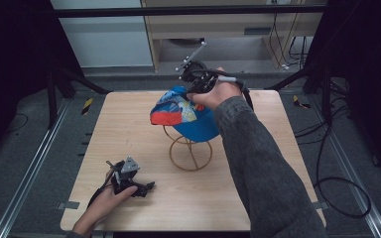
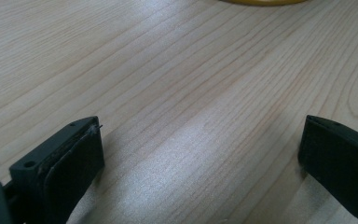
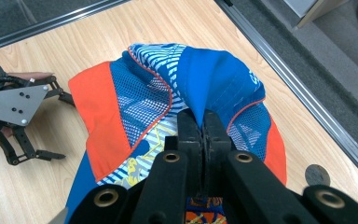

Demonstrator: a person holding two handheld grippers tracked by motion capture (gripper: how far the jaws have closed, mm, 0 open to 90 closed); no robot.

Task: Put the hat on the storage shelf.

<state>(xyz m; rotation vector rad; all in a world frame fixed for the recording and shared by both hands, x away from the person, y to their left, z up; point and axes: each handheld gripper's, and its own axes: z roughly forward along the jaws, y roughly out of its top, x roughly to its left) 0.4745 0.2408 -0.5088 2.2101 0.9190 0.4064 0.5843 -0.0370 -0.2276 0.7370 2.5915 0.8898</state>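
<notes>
On the pale wooden table (image 1: 129, 119) I see a yellow wire stand with a round ring at its foot (image 1: 190, 152), and a blue, orange and white patterned cloth cap (image 1: 186, 113) sits draped over the top of it, near the far middle of the table. My right gripper (image 1: 197, 80) is up high at the back of the cap, held in the person's right hand (image 1: 217, 93) with a grey sleeve (image 1: 263, 168) behind it. In the right gripper view the two black jaws are squeezed tight together with a fold of the blue cloth (image 3: 205, 74) pinched between them, and the cloth rises in a little peak at the pinch. My left gripper (image 1: 146, 187) is low at the near left part of the table, well apart from the cap, held in the person's left hand (image 1: 104, 201). In the left gripper view its jaws stand wide apart with bare wood (image 2: 186, 93) between them and nothing in their hold. A thin yellow edge of the stand's ring (image 2: 261, 2) peeks in at the top of that view. I can also see the left gripper (image 3: 51, 155) lying off to one side in the right gripper view, with its grey three-cornered plate (image 3: 11, 103) on top.
</notes>
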